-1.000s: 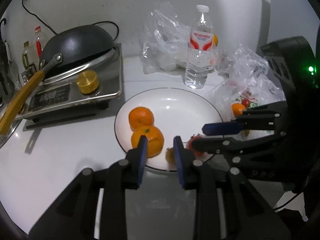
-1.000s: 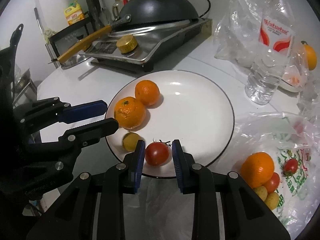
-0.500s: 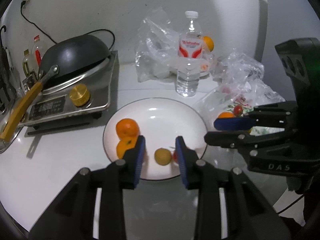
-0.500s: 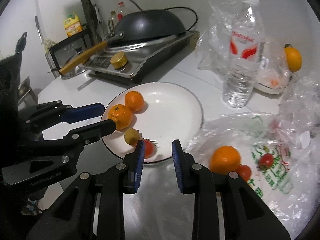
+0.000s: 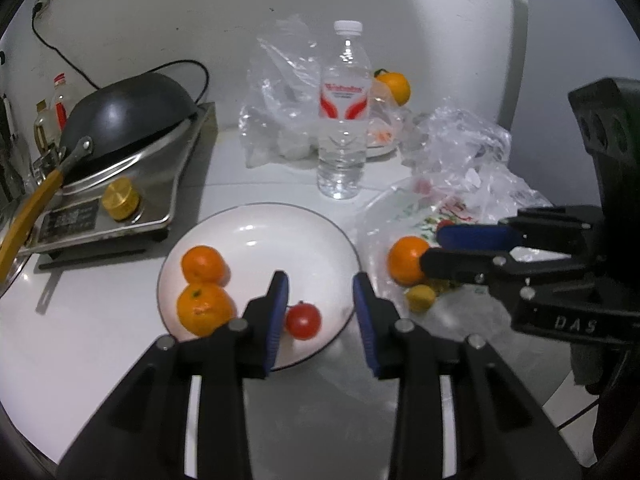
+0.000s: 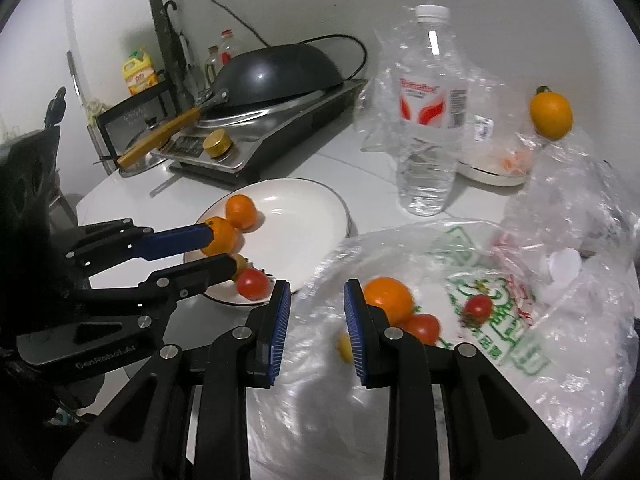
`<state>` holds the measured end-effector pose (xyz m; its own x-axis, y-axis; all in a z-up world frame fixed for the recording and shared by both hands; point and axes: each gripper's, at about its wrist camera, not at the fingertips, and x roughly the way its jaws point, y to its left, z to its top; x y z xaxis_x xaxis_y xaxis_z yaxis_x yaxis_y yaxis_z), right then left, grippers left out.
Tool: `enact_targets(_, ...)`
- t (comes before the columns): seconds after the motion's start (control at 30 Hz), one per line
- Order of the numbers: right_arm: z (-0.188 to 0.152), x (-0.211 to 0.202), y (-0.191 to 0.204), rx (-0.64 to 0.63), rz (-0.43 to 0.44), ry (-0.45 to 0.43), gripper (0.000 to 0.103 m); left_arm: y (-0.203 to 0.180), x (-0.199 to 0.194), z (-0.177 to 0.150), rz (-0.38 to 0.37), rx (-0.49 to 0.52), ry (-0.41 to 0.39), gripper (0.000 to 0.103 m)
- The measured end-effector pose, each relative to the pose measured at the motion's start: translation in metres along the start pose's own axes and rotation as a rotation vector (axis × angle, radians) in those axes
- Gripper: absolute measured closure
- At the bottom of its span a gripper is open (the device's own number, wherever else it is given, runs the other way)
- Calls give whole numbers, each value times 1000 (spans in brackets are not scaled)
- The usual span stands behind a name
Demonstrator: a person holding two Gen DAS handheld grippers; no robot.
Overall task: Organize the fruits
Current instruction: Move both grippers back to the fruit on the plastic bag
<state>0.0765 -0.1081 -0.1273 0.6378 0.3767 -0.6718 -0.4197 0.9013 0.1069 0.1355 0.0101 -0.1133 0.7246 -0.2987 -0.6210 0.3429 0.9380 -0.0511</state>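
Observation:
A white plate (image 5: 280,224) (image 6: 304,220) holds two oranges (image 5: 204,264) (image 5: 204,308) and a red tomato (image 5: 303,320) (image 6: 252,283). A small yellow fruit on the plate is mostly hidden behind the left gripper's fingers in the right wrist view. My left gripper (image 5: 320,304) is open and empty above the plate's near edge, by the tomato. My right gripper (image 6: 316,320) is open and empty over a plastic bag (image 6: 500,308) holding an orange (image 6: 388,300) (image 5: 406,260), tomatoes (image 6: 478,306) and a small yellow fruit (image 5: 420,297).
A water bottle (image 5: 344,112) stands behind the plate. A wok on a cooker (image 5: 120,128) is at the left. Crumpled clear bags (image 5: 280,100) and another orange (image 5: 394,86) lie at the back. A small dish (image 6: 496,172) sits behind the bag.
Both grippers pulled back and right. The right gripper left the tomato on the plate and now hovers over the plastic bag. The left gripper shifted right along the plate's edge.

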Motion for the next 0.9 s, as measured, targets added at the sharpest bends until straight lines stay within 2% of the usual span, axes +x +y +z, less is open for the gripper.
enact_targets(0.07, -3, -4, -7, 9, -7, -4, 73, -4, 1, 1, -16, -8, 2, 50)
enact_targets(0.9, -21, -19, -75, 100, -44, -16, 73, -56, 26, 12, -18, 110, 33, 50)
